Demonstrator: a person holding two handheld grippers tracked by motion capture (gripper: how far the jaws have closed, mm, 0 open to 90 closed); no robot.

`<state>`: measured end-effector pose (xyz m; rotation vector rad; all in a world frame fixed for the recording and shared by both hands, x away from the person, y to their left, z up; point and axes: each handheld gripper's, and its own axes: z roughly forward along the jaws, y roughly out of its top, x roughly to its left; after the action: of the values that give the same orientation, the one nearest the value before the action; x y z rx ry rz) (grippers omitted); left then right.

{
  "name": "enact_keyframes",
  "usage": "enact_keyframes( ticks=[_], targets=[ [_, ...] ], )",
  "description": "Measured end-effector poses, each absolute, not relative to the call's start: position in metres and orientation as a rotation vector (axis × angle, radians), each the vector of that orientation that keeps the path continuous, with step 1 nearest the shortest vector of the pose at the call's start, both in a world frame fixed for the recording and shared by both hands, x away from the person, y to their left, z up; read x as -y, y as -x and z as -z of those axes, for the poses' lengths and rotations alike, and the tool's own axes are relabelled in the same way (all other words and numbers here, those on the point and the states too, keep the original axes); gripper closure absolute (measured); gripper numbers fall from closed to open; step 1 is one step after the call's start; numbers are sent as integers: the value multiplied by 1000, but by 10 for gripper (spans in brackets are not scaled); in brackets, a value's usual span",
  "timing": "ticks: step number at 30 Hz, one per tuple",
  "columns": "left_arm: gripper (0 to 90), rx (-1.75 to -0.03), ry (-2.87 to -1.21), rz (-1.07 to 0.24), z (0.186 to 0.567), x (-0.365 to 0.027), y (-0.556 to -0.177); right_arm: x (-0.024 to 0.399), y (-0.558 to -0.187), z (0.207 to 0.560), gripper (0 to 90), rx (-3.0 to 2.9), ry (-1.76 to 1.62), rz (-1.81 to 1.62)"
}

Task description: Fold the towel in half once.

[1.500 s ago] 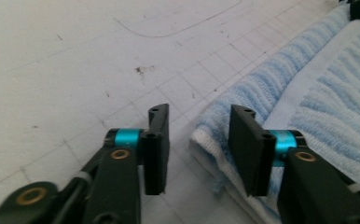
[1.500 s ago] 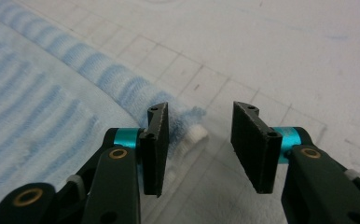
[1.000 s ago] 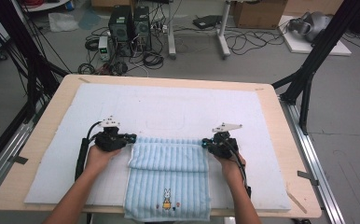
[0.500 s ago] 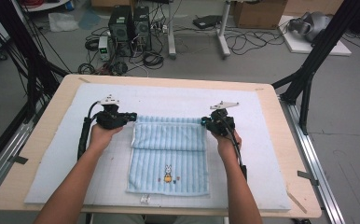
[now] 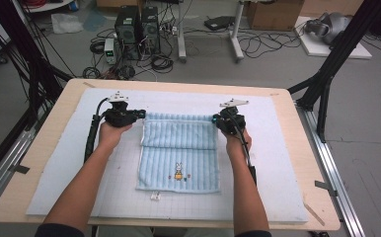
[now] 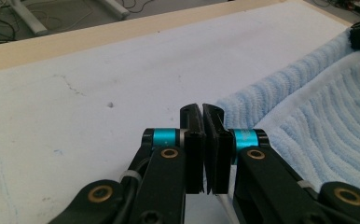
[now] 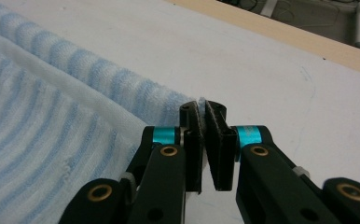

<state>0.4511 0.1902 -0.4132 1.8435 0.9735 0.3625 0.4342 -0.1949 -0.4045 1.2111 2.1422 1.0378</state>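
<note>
A light blue striped towel with a small rabbit picture lies on the pale mat, its far edge lifted and stretched between the two grippers. My left gripper is shut on the towel's far left corner. The right gripper is shut on the far right corner. In the left gripper view the jaws stand closed, with the towel running off to the right. In the right gripper view the jaws pinch a bit of cloth, and the towel stretches left.
The mat covers most of a wooden table. Beyond the far edge, on the floor, are computer cases, loose cables and table legs. Black frame posts stand at both sides. A small white tag sticks out at the towel's near edge.
Both grippers have moved away from the person and a little upward, dragging the towel farther onto the mat. The towel's near edge no longer hangs over the table's front.
</note>
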Motion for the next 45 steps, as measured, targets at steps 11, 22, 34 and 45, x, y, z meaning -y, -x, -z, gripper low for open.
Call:
enact_keyframes(
  ticks=[11,22,34,45],
  targets=[
    [499,-1042,-1808,-294,423,-190,-454,192,-437,411,620,-2109,-1256,-1039],
    [560,-984,-1875,-272,428,-179,-451,197,-428,409,613,-2154,-1257,-1107],
    [652,-1032,-1989,-308,448,-172,-451,205,-421,405,607,-2149,-1254,-1130],
    [835,-964,-1962,-372,439,-173,-440,201,-428,416,609,-2201,-1290,-1102]
  ],
)
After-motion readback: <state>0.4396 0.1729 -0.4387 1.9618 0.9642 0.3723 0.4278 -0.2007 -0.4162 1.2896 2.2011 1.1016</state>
